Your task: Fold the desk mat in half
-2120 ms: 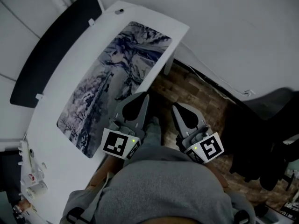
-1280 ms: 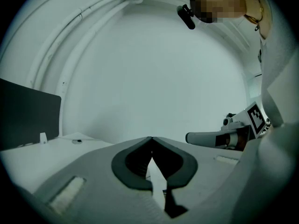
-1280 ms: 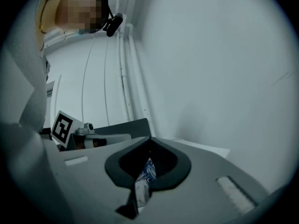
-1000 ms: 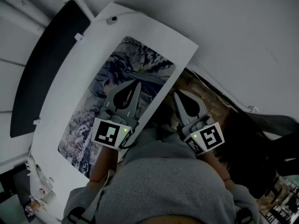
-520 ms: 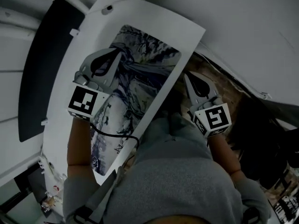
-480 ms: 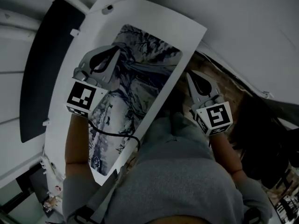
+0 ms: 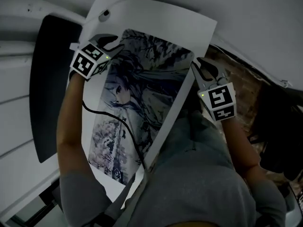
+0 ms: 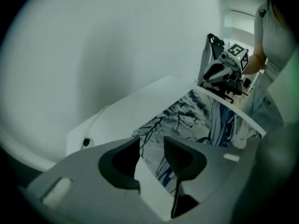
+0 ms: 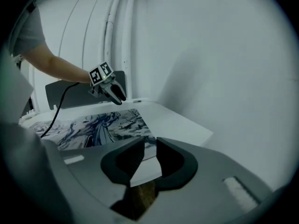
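The white desk (image 7: 156, 13) stood against a pale wall, and the printed desk mat (image 7: 142, 93) lay flat along it. Your left gripper (image 8: 152, 147) and right gripper (image 9: 149, 147) were opening at one short end's two corners, neither pressing it. The mat looked thin, light and floppy, so pinching those corners seemed best.

On my head view the mat (image 7: 142, 93) is printed in blue, grey and white: an anime-style figure with long hair, and dark bare branches toward the top of the frame. The desk (image 7: 156, 13) around it is plain white. At far left a panel (image 7: 47, 79) is black. At right the floor (image 7: 248, 79) has a brown brick pattern. The shirt (image 7: 199, 183) at the bottom is grey.
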`<state>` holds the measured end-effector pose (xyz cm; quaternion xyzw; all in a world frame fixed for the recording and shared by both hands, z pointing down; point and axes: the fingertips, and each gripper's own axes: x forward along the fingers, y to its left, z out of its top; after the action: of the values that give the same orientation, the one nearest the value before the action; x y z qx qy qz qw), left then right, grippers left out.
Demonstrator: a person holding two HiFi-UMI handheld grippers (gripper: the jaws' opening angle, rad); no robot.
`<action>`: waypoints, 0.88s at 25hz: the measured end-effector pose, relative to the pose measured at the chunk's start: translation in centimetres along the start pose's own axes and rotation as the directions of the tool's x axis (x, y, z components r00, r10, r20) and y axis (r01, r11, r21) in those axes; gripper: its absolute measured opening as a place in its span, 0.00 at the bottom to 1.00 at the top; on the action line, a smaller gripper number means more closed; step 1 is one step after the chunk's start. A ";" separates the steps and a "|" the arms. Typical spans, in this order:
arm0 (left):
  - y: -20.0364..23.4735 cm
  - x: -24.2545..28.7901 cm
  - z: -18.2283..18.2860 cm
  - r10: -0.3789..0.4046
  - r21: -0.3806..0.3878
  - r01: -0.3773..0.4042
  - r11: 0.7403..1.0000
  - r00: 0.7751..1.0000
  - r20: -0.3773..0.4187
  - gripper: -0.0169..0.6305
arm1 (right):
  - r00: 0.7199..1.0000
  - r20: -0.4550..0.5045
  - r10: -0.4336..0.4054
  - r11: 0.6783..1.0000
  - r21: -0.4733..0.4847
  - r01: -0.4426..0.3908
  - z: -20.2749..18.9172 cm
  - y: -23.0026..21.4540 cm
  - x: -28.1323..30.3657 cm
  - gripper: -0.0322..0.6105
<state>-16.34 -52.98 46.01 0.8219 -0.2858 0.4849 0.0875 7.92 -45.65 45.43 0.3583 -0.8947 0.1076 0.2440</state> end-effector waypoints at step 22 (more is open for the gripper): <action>3.0 7.0 -0.3 -0.298 0.046 0.308 0.950 0.943 -0.151 0.32 | 0.983 -0.184 -0.014 0.994 0.100 0.033 -2.0 -1.2 6.2 0.29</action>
<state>-15.68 -57.99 51.74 0.8218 -0.1322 0.5327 0.1529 5.55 -49.43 50.36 0.3696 -0.8575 0.1831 0.3076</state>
